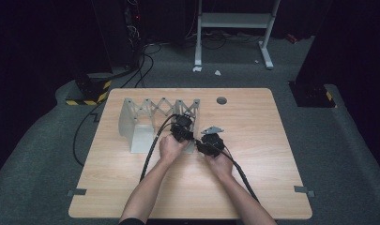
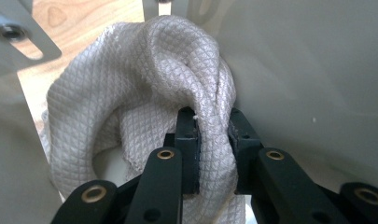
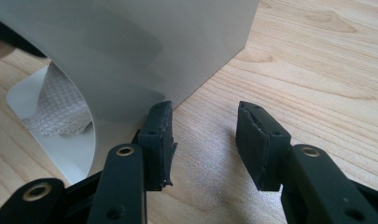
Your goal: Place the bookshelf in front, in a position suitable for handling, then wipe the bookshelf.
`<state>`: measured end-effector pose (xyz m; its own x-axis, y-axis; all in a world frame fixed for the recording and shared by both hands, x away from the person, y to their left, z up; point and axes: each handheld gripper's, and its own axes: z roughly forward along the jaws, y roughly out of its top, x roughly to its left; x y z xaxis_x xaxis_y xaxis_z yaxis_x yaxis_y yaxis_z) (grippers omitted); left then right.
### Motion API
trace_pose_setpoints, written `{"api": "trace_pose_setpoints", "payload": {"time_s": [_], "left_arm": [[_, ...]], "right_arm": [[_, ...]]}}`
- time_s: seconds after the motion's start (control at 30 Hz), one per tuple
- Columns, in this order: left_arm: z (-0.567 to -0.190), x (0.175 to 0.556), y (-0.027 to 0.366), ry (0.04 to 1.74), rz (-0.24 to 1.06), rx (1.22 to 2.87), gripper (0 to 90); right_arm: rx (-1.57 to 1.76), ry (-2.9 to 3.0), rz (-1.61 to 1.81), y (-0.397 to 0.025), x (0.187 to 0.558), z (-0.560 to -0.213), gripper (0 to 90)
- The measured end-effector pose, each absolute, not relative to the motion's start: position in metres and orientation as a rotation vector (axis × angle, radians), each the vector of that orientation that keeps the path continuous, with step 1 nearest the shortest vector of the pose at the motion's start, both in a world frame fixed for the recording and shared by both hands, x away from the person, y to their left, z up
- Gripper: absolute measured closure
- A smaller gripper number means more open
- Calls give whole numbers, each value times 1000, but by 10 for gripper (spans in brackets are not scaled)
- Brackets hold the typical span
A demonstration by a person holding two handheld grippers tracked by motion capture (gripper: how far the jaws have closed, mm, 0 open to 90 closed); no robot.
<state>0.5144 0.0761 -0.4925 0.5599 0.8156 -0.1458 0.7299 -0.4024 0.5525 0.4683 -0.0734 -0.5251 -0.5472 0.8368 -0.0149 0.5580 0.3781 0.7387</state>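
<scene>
Left claw (image 2: 209,140) clamps bunched cloth (image 2: 144,93) (inside rack (image 2: 308,70)); right claw (image 3: 203,140) open, empty.

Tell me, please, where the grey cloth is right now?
In the left gripper view the grey cloth is bunched between the left tongs, pressed against the white rack's wall; the right gripper view shows it behind that wall.

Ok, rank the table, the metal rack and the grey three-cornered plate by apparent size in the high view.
1. Table: largest by far.
2. Metal rack: covers a small part of the tabletop.
3. Grey three-cornered plate: smallest.
</scene>
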Motion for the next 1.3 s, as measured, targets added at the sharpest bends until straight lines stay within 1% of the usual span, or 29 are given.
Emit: {"api": "trace_pose_setpoints", "payload": {"time_s": [0.2, 0.37, 0.53, 0.8, 0.97, 1.13, 1.3], "left_arm": [[-492, 506, 77, 1215, 183, 2252, 776], [-490, 491, 84, 1190, 154, 2267, 774], [-487, 481, 86, 1170, 157, 2297, 773], [-490, 477, 88, 1167, 136, 2295, 770], [-491, 467, 94, 1164, 121, 2295, 769], [-490, 457, 101, 1158, 130, 2299, 766], [-484, 439, 118, 1132, 163, 2296, 765]], "right_arm": [[1220, 2250, 987, -73, 468, -525, 572], [1218, 2249, 984, -73, 468, -525, 568], [1216, 2249, 983, -73, 469, -525, 562], [1215, 2250, 983, -73, 469, -525, 559], [1210, 2253, 983, -73, 469, -525, 550], [1208, 2255, 984, -72, 469, -525, 547], [1206, 2255, 984, -72, 469, -525, 544]]}}
